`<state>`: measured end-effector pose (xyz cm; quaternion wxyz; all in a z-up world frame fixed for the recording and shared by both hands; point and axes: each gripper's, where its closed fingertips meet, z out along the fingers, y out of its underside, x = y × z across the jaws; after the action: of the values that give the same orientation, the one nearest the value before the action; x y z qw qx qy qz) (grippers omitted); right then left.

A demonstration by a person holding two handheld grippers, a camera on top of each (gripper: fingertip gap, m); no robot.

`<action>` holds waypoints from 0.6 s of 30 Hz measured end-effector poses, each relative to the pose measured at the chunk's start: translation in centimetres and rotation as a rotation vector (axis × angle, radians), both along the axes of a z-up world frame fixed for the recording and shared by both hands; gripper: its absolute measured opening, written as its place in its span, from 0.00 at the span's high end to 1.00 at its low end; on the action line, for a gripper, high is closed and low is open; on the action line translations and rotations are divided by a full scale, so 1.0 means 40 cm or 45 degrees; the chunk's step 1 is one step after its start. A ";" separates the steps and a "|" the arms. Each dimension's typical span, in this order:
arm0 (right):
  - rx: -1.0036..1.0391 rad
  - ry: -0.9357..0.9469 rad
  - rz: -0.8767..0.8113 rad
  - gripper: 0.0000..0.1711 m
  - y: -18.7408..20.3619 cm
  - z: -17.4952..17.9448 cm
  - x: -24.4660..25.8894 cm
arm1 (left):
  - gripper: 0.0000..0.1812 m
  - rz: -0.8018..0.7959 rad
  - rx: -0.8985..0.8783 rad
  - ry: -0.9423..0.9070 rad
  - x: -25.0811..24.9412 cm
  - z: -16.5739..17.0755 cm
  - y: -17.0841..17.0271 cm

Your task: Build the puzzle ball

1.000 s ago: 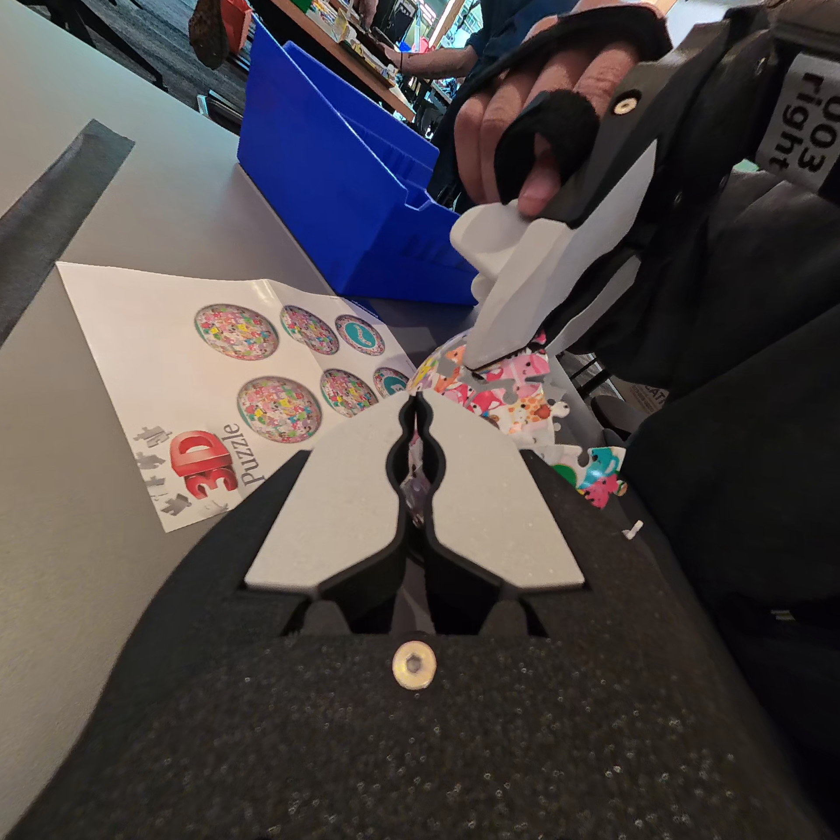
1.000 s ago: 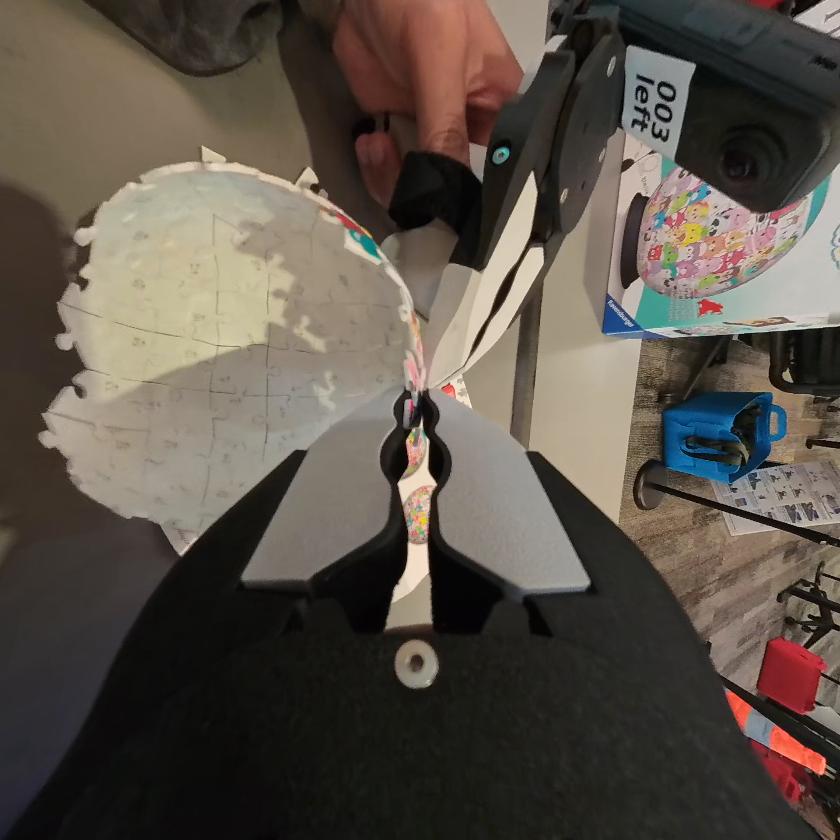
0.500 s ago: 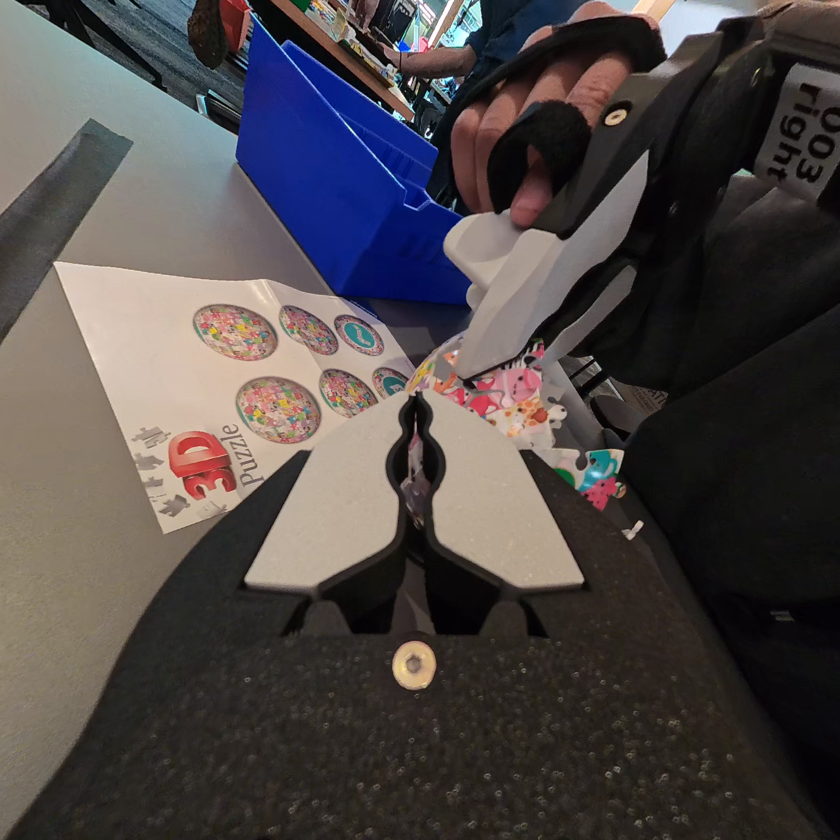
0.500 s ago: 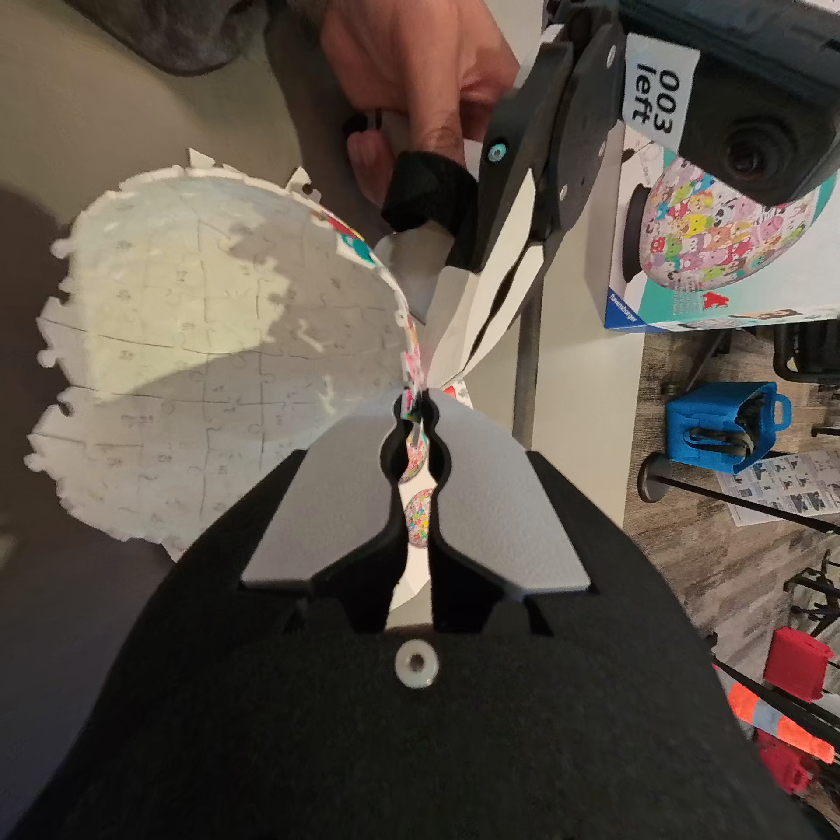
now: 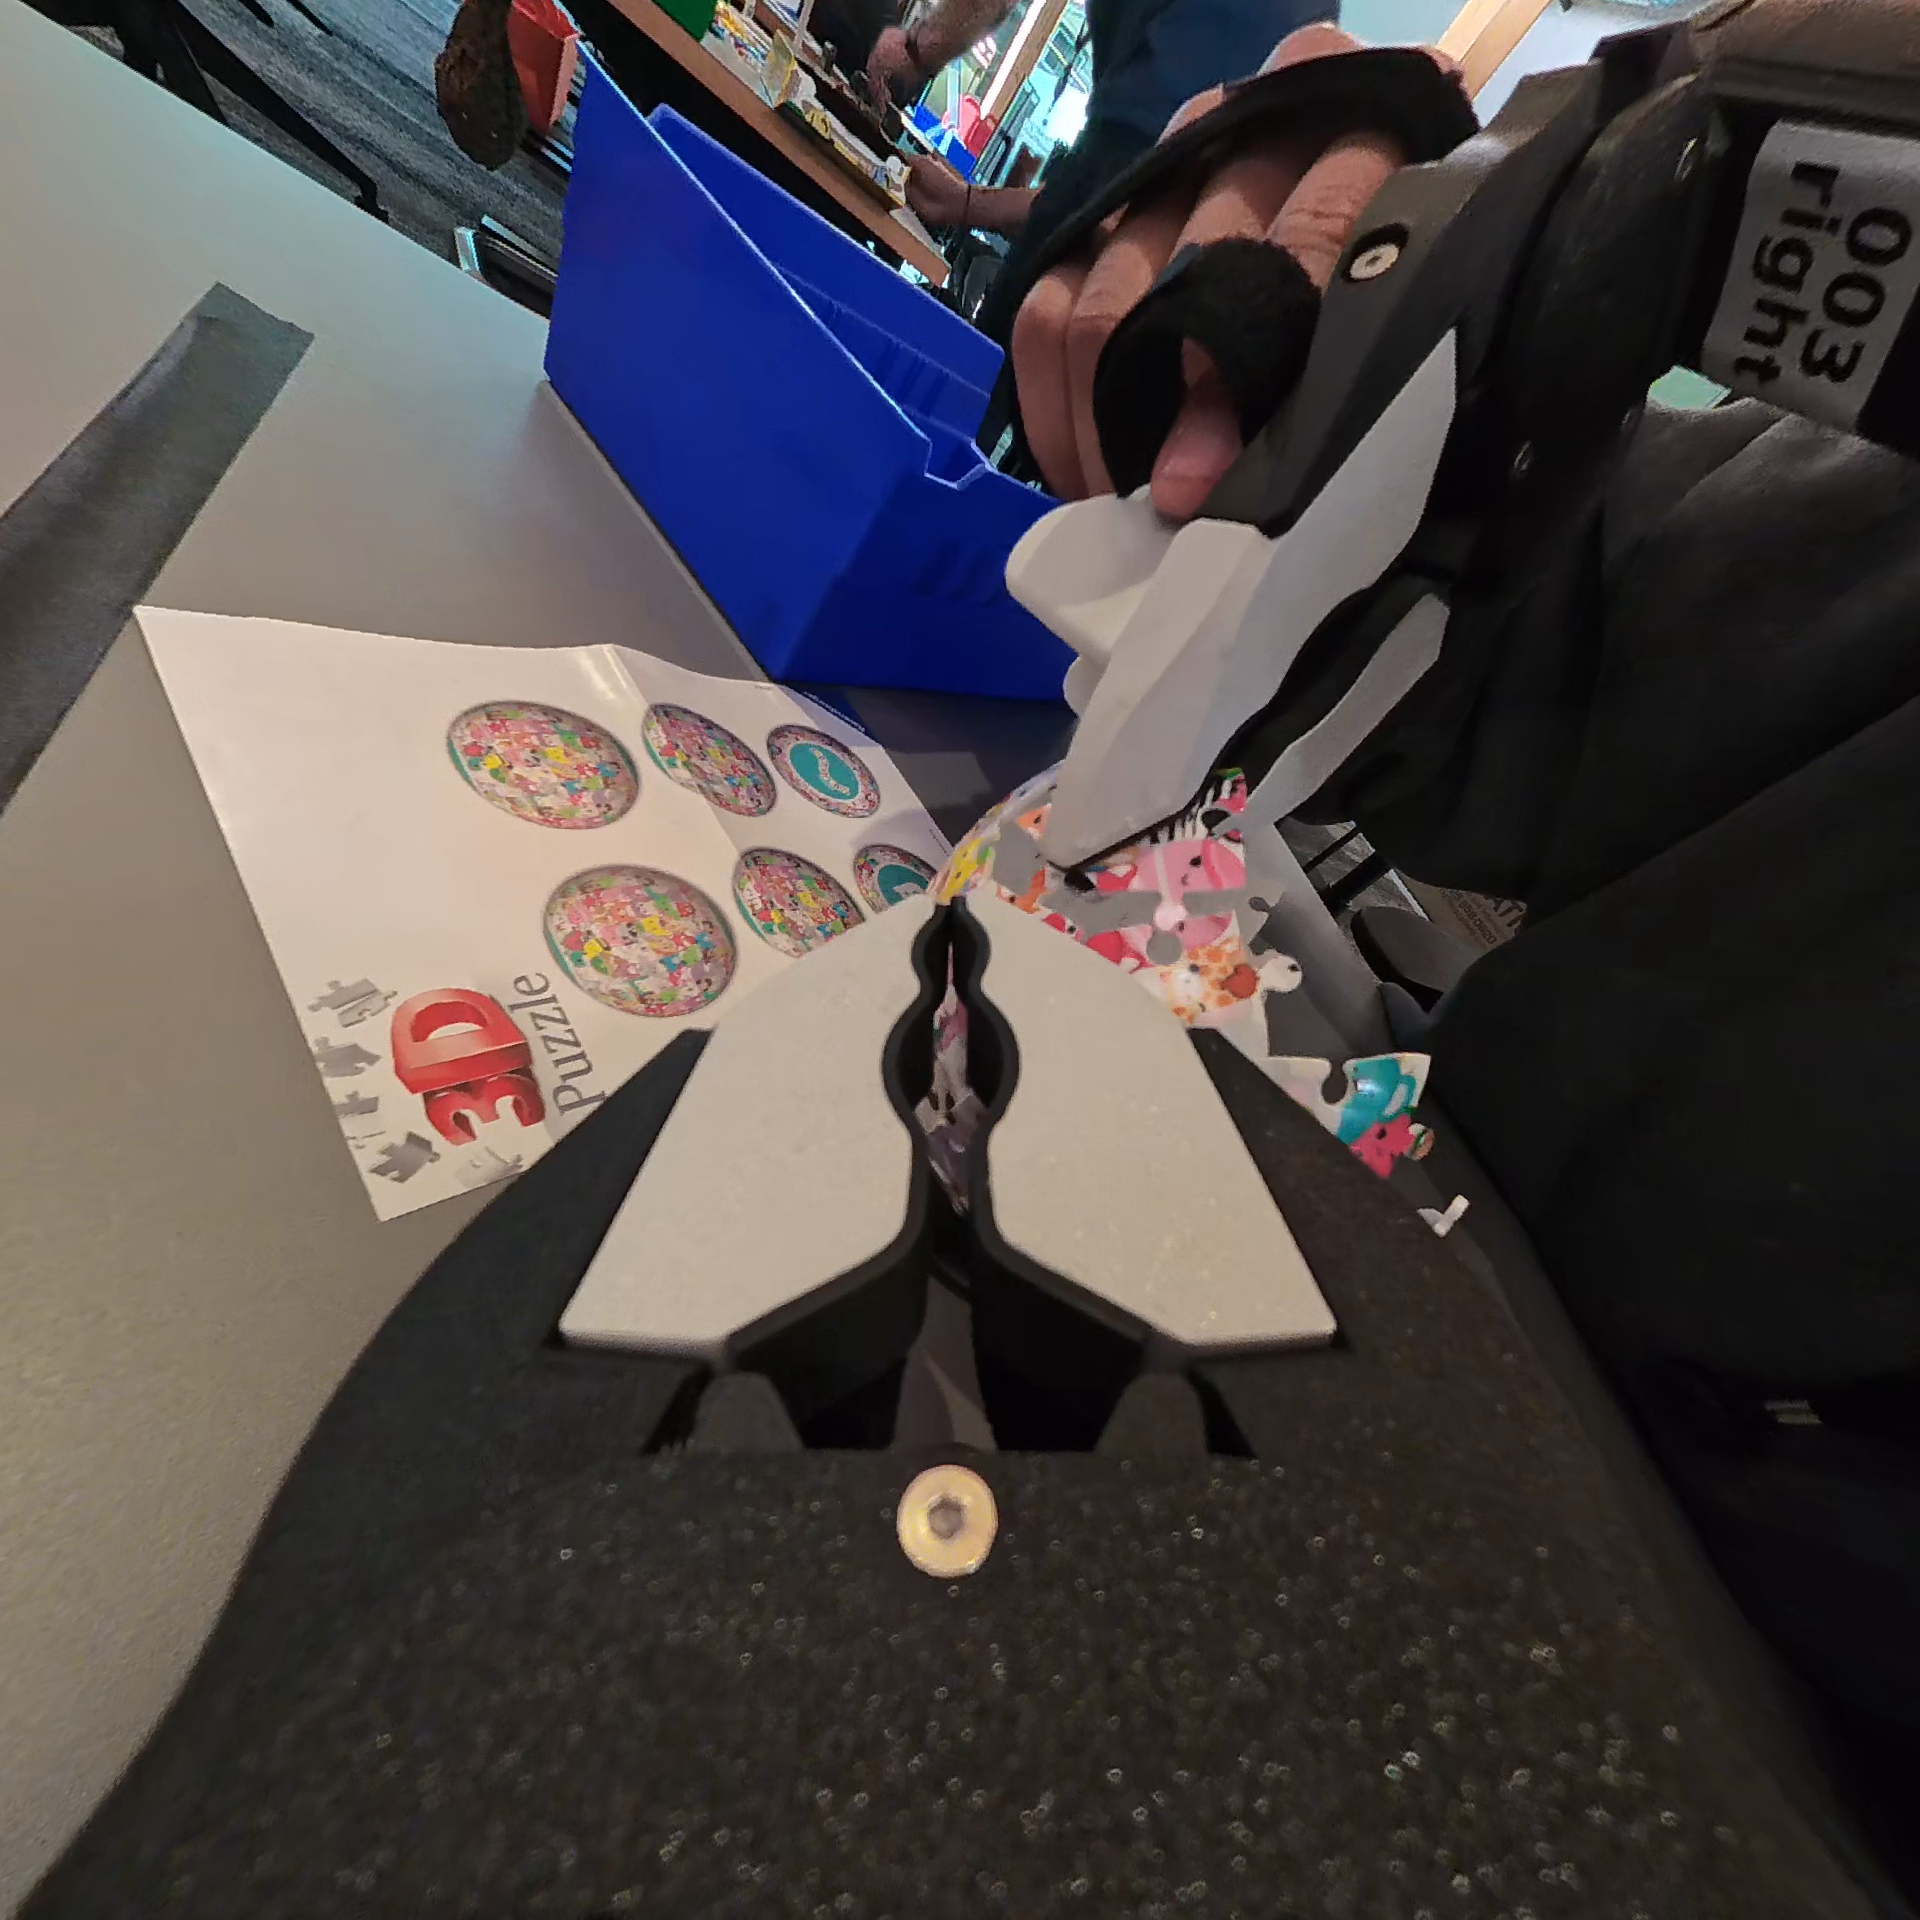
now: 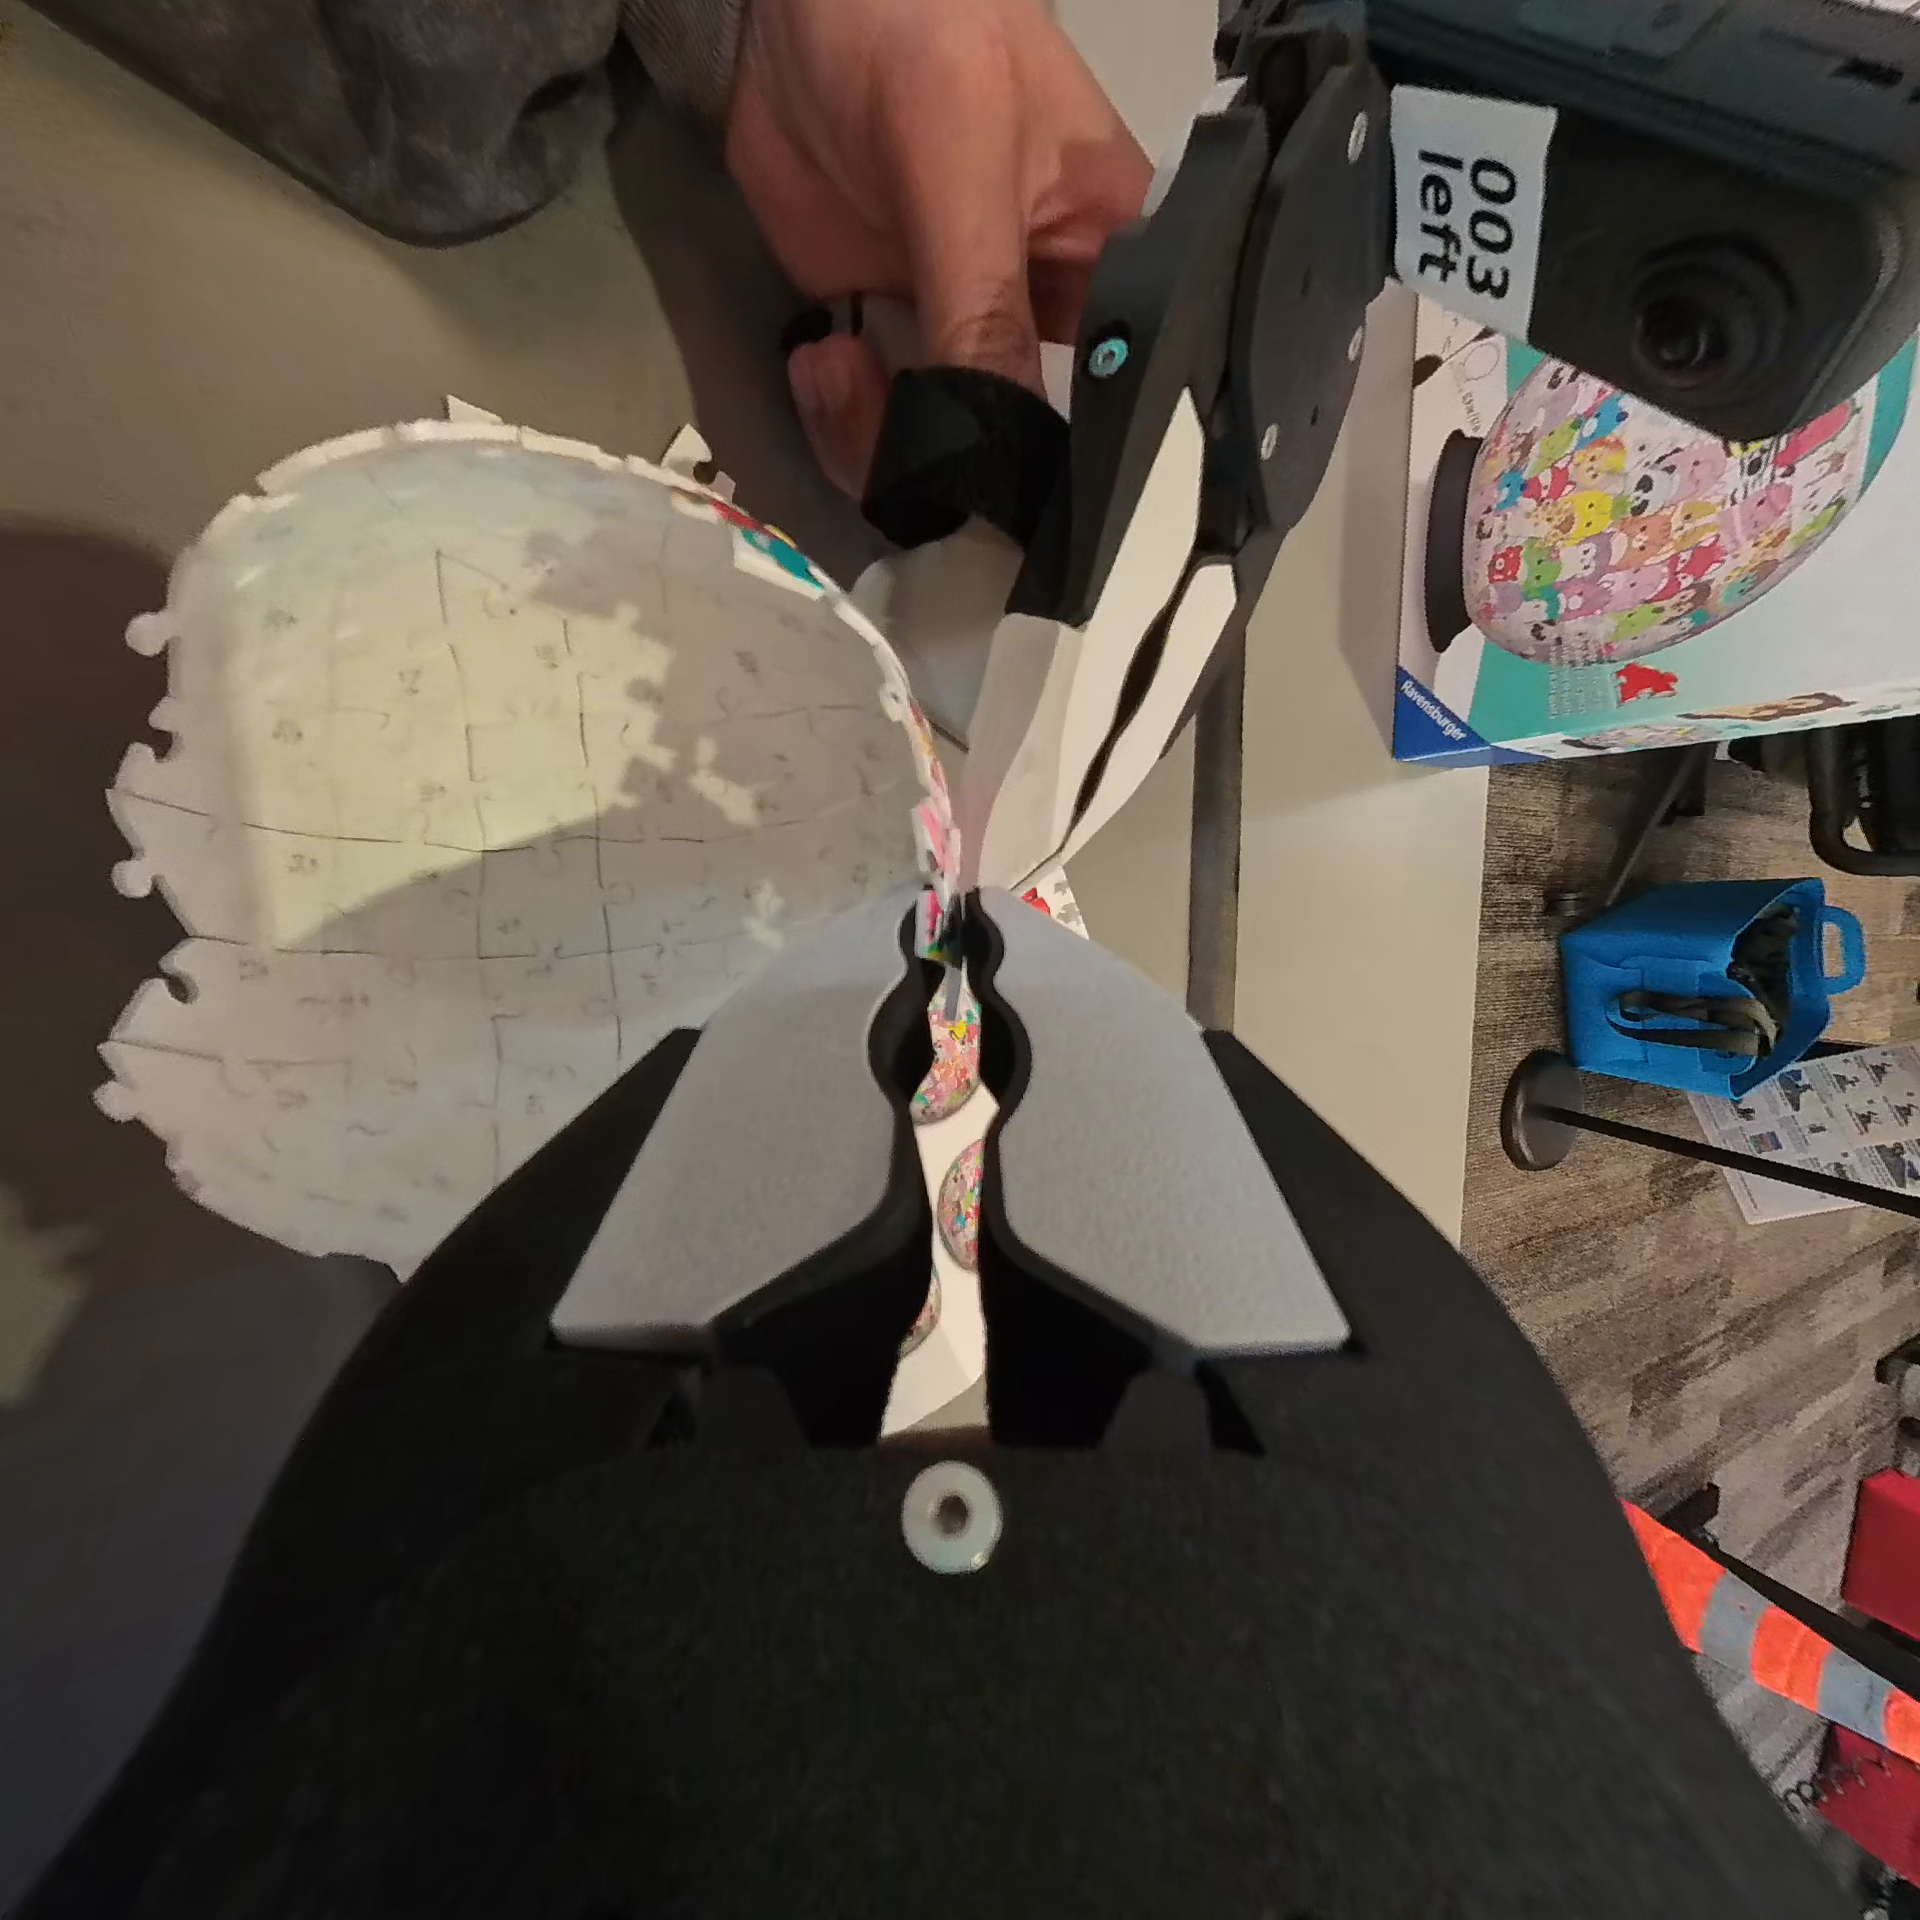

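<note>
On my grey table (image 5: 260, 436), a blue plastic bin (image 5: 748, 416) stands near the far edge. Beyond the table's edge, on the wood-patterned floor (image 6: 1662, 1299), sit a small blue holder (image 6: 1704, 997) and a printed sheet (image 6: 1808, 1132).

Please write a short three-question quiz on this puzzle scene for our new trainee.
1. True or false: both tools grip the rim of the half-built puzzle ball shell.
2. What colour is the open plastic bin behind the folded instruction sheet?
3. Which shows in the right wrist view: A, the shell's white inner side; B, only its printed outer side?

Key: 1 true: left tool, right tool. 2 blue. 3 A.
</note>
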<state>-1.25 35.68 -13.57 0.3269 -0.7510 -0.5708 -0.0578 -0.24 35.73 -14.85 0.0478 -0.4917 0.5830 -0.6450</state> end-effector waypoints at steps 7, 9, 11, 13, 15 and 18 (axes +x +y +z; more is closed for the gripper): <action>0.002 0.068 -0.028 0.99 0.002 0.028 -0.001 | 0.95 0.031 -0.029 -0.200 -0.017 0.072 0.016; 0.015 0.119 -0.068 0.99 0.015 0.046 0.004 | 0.92 0.035 -0.039 -0.296 -0.030 0.105 0.018; 0.015 0.186 -0.125 0.99 0.031 0.059 0.015 | 0.90 0.055 -0.059 -0.376 -0.039 0.133 0.025; -0.004 0.247 -0.174 0.99 0.044 0.061 0.024 | 0.89 0.077 -0.094 -0.406 -0.041 0.147 0.037; 0.017 0.256 -0.191 0.99 0.058 0.062 0.027 | 0.89 0.072 -0.138 -0.391 -0.041 0.147 0.042; 0.115 0.201 -0.156 0.98 0.077 0.072 0.013 | 0.89 0.033 -0.196 -0.324 -0.039 0.136 0.039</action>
<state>-0.72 38.77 -10.68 0.4004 -0.7712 -0.4930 -0.0439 -1.78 37.27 -9.42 0.0917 -0.4157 0.5148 -0.7442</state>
